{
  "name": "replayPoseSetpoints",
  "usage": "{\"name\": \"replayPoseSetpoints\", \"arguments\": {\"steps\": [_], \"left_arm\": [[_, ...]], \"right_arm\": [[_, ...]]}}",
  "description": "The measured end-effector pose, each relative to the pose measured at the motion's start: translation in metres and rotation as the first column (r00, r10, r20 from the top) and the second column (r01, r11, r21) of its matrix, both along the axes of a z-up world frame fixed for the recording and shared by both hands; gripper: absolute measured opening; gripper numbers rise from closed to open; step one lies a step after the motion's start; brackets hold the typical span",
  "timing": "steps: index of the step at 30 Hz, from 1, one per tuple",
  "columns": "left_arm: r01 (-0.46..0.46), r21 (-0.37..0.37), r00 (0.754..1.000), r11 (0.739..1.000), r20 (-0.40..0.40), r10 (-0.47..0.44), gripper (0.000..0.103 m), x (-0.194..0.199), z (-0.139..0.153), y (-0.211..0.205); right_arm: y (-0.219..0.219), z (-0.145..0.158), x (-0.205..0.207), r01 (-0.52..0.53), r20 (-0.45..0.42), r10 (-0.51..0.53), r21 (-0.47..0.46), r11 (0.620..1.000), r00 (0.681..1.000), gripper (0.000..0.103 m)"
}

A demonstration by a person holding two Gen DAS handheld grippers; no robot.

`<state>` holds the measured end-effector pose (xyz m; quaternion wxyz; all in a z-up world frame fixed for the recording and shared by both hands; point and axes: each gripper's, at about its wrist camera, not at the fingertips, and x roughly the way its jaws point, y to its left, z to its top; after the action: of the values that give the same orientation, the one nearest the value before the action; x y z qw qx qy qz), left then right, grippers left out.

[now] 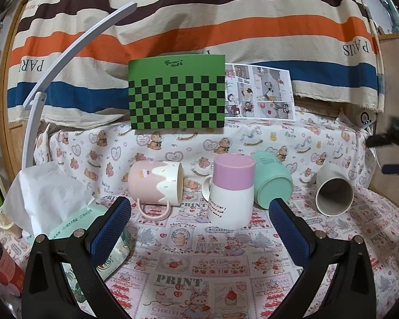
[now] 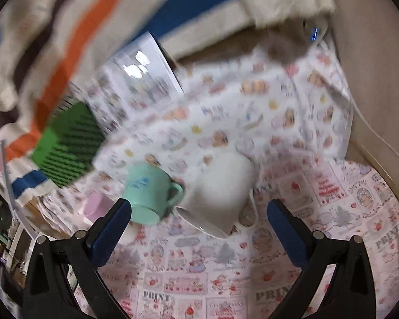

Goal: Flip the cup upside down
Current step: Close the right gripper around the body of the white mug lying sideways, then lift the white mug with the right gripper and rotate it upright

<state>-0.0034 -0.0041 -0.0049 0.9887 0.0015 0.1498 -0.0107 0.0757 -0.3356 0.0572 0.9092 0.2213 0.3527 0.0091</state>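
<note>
- So the white cup (image 2: 220, 186) lies on its side on the bench (image 2: 199, 273), near the right gripper (image 2: 199, 222), fingers wide, empty.
- Looks ceramic: stiff, slick, breakable. I'd pinch across the body.
- Left gripper (image 1: 199, 223) wide too.

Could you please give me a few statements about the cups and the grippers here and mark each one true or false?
1. The purple-and-white mug stands upside down. True.
2. The pink mug stands upright. False: it lies on its side, mouth facing right.
3. The left gripper holds a cup. False: its fingers are spread with nothing between them.
4. The grey cup lies on its side, its mouth towards the left wrist camera. True.
5. The right gripper is open. True.
6. The mint mug has been flipped already. False: it lies tilted on its side.
</note>
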Motion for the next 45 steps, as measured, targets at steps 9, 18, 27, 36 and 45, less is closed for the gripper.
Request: {"name": "replayPoseSetpoints", "arguments": {"steps": [9,18,27,36,45], "left_arm": [[-0.007,-0.003,1.000,1.000,-0.004,0.007,0.103,0.000,0.001,-0.001],[0.002,0.005,1.000,1.000,-0.021,-0.001,0.103,0.003,0.001,-0.001],[-0.008,0.007,1.000,1.000,-0.020,0.008,0.103,0.004,0.001,0.000],[-0.011,0.012,1.000,1.000,-0.011,0.011,0.103,0.004,0.001,-0.001],[-0.033,0.022,0.999,0.999,-0.020,0.033,0.103,0.004,0.001,-0.002]], "right_arm": [[-0.036,-0.053,0.095,0.164,-0.377,-0.063,0.241,0.956,0.924,0.085],[-0.045,-0.086,0.116,0.246,-0.469,-0.091,0.280,0.928,0.878,0.085],[-0.034,-0.082,0.122,0.206,-0.529,-0.005,0.323,0.924,0.849,0.084],[-0.009,-0.073,0.123,0.203,-0.526,-0.089,0.163,0.966,0.846,0.084],[0.001,-0.077,0.130,0.181,-0.511,-0.091,0.128,0.975,0.855,0.080]]}}
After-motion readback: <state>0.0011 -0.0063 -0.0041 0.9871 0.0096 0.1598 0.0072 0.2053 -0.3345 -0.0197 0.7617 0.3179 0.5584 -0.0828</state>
